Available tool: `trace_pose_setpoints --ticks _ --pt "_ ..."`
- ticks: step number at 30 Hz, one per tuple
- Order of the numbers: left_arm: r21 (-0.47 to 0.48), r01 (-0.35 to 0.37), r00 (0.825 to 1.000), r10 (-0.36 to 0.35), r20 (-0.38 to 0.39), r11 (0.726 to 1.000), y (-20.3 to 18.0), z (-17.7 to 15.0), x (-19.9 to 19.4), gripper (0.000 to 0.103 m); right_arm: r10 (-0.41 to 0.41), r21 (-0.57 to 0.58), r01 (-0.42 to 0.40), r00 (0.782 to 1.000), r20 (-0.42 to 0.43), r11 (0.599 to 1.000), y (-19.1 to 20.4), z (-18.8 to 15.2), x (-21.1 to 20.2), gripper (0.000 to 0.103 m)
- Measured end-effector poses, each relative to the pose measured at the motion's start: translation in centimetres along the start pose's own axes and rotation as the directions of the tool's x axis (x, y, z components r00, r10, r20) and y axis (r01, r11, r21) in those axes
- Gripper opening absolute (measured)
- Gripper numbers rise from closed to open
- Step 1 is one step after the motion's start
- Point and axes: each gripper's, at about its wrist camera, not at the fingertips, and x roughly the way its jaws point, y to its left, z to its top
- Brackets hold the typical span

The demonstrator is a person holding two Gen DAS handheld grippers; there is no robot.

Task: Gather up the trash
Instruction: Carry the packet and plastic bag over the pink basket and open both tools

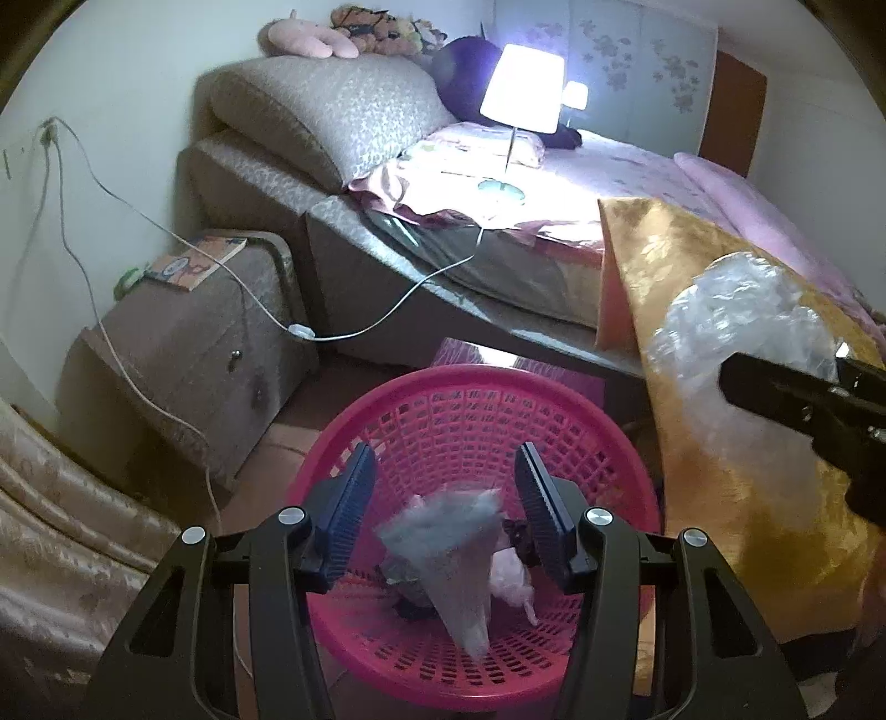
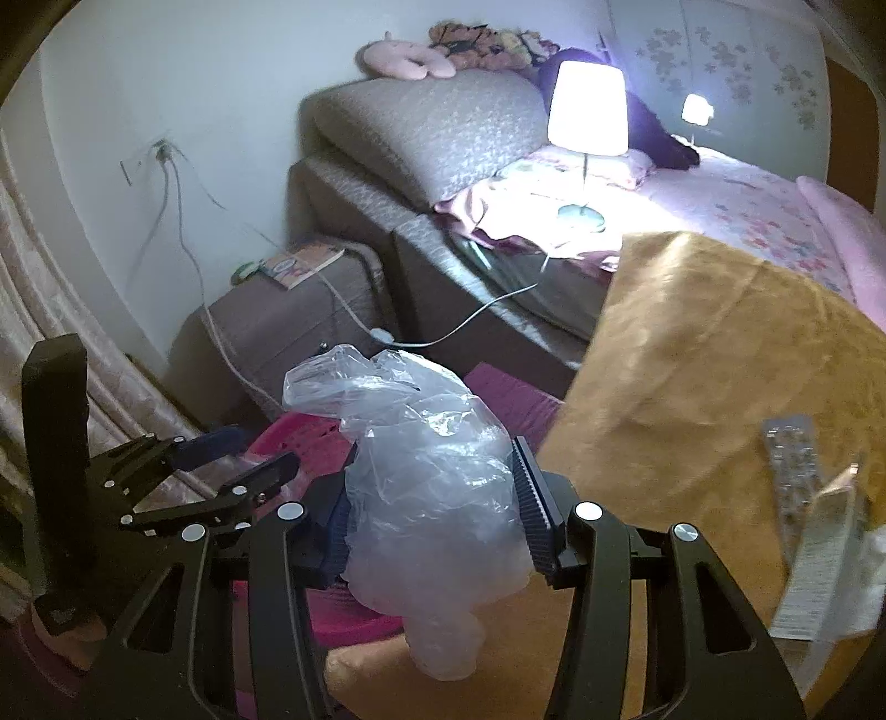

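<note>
Left wrist view shows the left tool (image 1: 446,507) spread over the pink basket (image 1: 476,387), a grey wrapper (image 1: 459,559) blurred between its pads, seemingly dropping in. The right tool (image 2: 434,512) pinches one clear plastic bag (image 2: 426,476) beside the basket; it likely goes over the rim next. On the gold cloth (image 2: 692,354), one blister strip (image 2: 792,465) and one paper slip (image 2: 825,559) remain.

A lit table lamp with a white shade (image 1: 523,88) stands on the bed with a pink flowered sheet (image 1: 626,166). At 10 o'clock from the lamp, a pink plush cushion (image 1: 310,39) lies on the grey padded headboard (image 1: 332,111). At 8 o'clock, a thin colourful book (image 1: 196,260) lies on the brown bedside cabinet (image 1: 183,343). A golden shiny cloth (image 1: 692,288) hangs at 4 o'clock.
</note>
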Motion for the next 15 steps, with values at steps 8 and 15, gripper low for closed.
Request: trace_pose_setpoints --ticks 8,15 --pt "0.013 -0.022 1.000 0.023 -0.015 1.000 0.3 -0.4 0.7 0.061 0.030 0.022 -0.030 0.999 -0.040 0.999 0.7 0.3 2.2 0.055" --pt "-0.036 -0.031 0.999 0.030 -0.022 0.999 1.4 -0.5 0.6 0.076 0.054 0.030 -0.053 0.998 -0.026 0.998 1.1 0.3 1.9 0.069"
